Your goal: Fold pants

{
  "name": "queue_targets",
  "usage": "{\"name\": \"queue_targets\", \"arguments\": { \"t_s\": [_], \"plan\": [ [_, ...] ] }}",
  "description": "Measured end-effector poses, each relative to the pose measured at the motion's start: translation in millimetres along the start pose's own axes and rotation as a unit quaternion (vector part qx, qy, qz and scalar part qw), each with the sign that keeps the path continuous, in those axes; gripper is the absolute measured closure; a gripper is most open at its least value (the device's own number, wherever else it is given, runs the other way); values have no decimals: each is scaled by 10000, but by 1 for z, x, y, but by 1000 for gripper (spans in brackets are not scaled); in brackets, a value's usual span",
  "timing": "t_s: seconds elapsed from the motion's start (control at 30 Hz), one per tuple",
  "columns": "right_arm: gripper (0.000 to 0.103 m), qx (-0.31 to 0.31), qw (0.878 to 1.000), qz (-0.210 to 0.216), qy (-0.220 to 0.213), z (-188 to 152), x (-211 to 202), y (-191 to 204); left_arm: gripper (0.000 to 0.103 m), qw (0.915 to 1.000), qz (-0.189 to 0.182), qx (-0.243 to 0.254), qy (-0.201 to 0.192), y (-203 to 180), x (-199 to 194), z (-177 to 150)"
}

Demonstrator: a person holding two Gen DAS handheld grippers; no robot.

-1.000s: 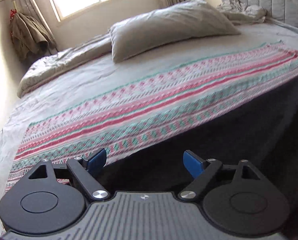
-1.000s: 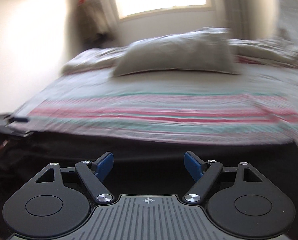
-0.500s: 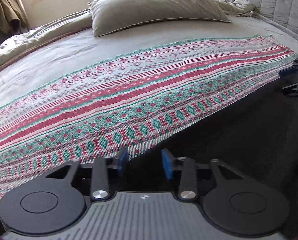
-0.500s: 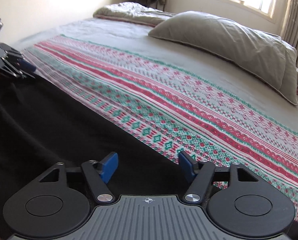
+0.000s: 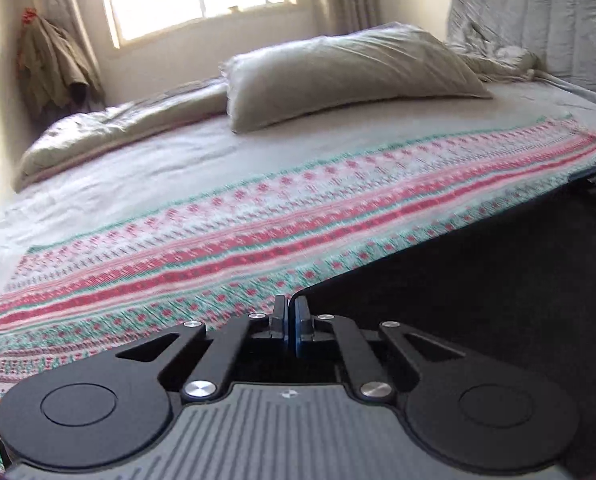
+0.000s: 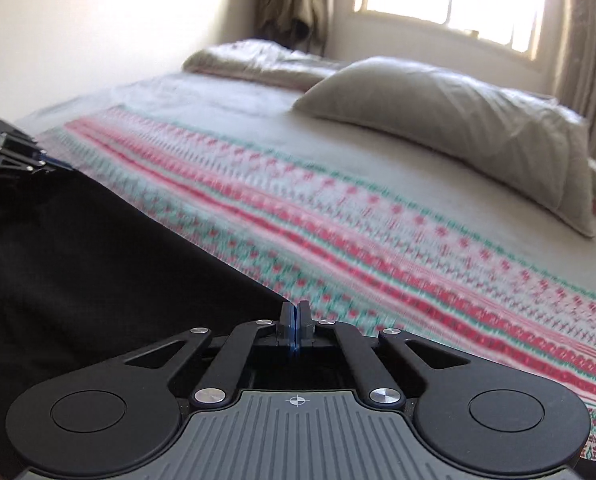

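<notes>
My left gripper [image 5: 289,322] and right gripper [image 6: 294,326] are both pinched tight on the black pants' [image 5: 478,300] far edge — spaced apart to lift it evenly for folding.

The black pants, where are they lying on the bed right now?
The black fabric pants lie along the bed's near edge, over the red, green and white patterned cloth: lower right in the left wrist view, lower left in the right wrist view.

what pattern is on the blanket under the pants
Bands of red, pink, green and white with small geometric motifs on the blanket; clearest in the right wrist view.
</notes>
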State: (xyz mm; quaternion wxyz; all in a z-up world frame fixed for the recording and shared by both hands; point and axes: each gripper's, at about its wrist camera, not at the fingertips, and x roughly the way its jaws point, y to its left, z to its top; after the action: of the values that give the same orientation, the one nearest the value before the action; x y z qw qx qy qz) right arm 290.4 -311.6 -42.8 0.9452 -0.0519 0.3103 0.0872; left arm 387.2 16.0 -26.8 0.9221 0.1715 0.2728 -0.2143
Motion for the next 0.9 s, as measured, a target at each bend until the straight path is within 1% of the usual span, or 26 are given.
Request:
{"name": "queue_targets", "arguments": {
  "t_s": [0.07, 0.13, 0.2, 0.23, 0.27, 0.3, 0.33, 0.37, 0.4, 0.43, 0.5, 0.57, 0.6, 0.63, 0.67, 0.73, 0.77, 0.8, 0.83, 0.9],
  "plan": [
    [103, -15, 9998, -199, 27, -1, 11, 7, 98, 9998, 165, 43, 86, -5, 8, 1],
    [103, -77, 9991, -393, 163, -6, 24, 14, 93, 9987, 316, 177, 365, -14, 21, -1],
    [98, -75, 9980, -619, 121, -8, 27, 20, 76, 9967, 619, 395, 336, -24, 21, -1],
    [93, 6, 9974, -710, 133, -6, 26, 20, 72, 9962, 711, 395, 317, -27, 17, 2],
    [84, 100, 9969, -777, 124, -5, 21, 19, 65, 9964, 723, 342, 280, -28, 10, 5],
    [78, 190, 9966, -791, 96, -5, 14, 19, 58, 9974, 631, 253, 224, -31, -1, 7],
    [67, 288, 9967, -764, 45, -5, 5, 18, 53, 9986, 461, 195, 163, -34, -12, 7],
    [63, 349, 9967, -729, 10, -8, -3, 16, 41, 9994, 284, 179, 101, -38, -23, 7],
    [63, 414, 9966, -708, 30, -11, -10, 14, 33, 9997, 133, 201, 32, -44, -33, 5],
    [63, 512, 9961, -704, 109, -17, -17, 8, 31, 9997, 8, 251, -13, -49, -40, 2],
    [63, 667, 9950, -700, 237, -32, -27, -8, 30, 9993, -184, 311, 36, -54, -49, -8],
    [63, 845, 9913, -938, 380, -53, -37, -33, 30, 9991, -271, 278, 153, -53, -50, -23],
    [63, 1028, 9884, -1052, 371, -65, -45, -50, 30, 9991, -256, 283, 203, -51, -50, -32],
    [61, 1271, 9848, -1134, 336, -75, -54, -68, 30, 9990, -225, 309, 235, -48, -49, -40],
    [60, 1633, 9783, -1239, 318, -85, -64, -90, 29, 9991, -173, 304, 257, -44, -50, -49],
    [61, 2218, 9625, -1533, 288, -104, -83, -132, 24, 9997, -132, 36, 184, -31, -53, -63],
    [61, 2413, 9540, -1759, 260, -113, -92, -152, 21, 9996, -128, -168, 200, -23, -56, -67],
    [61, 2564, 9449, -2017, 283, -122, -100, -171, 20, 9990, -114, -370, 239, -15, -58, -70],
    [61, 2701, 9369, -2201, 293, -130, -106, -186, 19, 9981, -105, -545, 273, -9, -59, -72],
    [62, 2974, 9158, -2670, 389, -141, -119, -212, 19, 9968, -22, -724, 340, 1, -62, -73]
  ]
}}
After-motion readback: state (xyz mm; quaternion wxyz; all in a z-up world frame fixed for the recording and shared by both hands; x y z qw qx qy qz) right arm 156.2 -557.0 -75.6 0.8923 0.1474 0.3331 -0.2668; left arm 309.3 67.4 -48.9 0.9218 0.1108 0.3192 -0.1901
